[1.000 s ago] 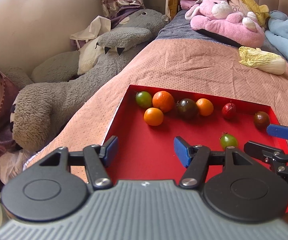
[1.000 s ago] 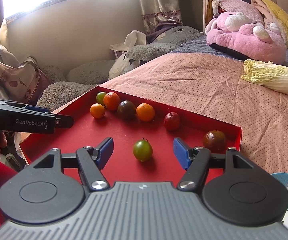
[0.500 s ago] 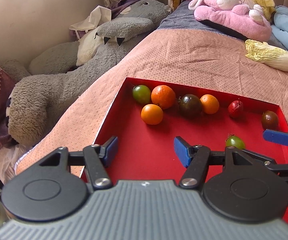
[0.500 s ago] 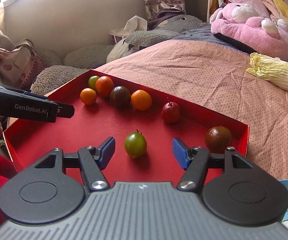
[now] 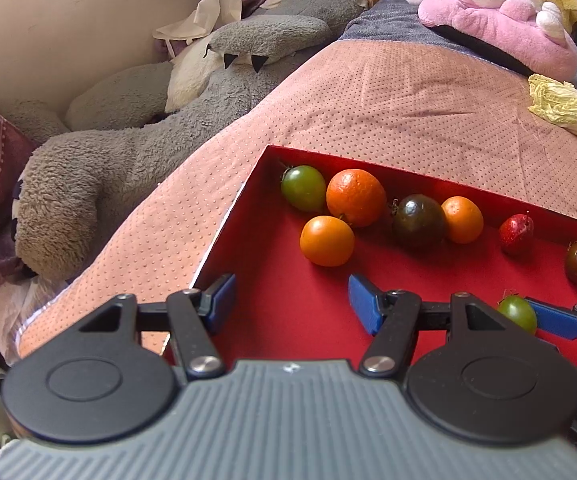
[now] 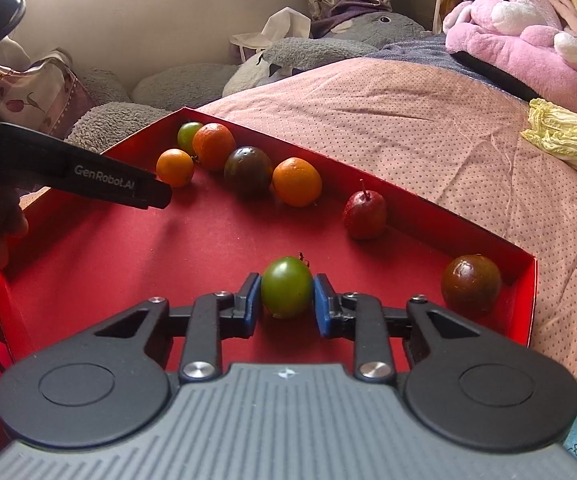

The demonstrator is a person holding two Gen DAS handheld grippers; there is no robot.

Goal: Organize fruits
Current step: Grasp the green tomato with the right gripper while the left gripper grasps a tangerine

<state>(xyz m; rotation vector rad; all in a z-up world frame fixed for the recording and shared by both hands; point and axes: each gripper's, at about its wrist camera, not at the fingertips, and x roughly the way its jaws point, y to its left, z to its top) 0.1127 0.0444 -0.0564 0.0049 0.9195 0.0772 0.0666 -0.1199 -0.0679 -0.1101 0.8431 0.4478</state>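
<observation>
Right tongs (image 6: 287, 300) pinching the green tomato (image 6: 287, 287), blue pads (image 6: 253, 300) pressed to both its sides; it sits low over the floor of the red tray (image 6: 88, 264), near the front, right of centre. Whether it is lifted clear of the tray cannot be told. Left tongs (image 5: 290, 300) spread with nothing between them, above bare tray floor by the left wall.

Nothing blocks the held tomato. A dark brownish tomato (image 6: 471, 283) lies in the right corner, near but apart from it. Farther back, along the far wall: a red fruit (image 6: 365, 214), an orange (image 6: 297, 182), a dark tomato (image 6: 248, 167), a larger orange (image 6: 213, 146) with a second green tomato (image 6: 187, 136) touching it, and a small orange (image 6: 175, 167) just in front.

Half a second ago the right tongs stood wide with the tomato loose between them; now they are closed on it. The left tongs' spread is unchanged.

Held tomato: glossy, olive green, short dark stem on top.

Beyond the tray: pink dotted bed cover (image 6: 408, 120), a cabbage (image 6: 568, 142) to the right, a grey plush (image 5: 128, 152) and a pink plush (image 6: 528, 40) at the back.
</observation>
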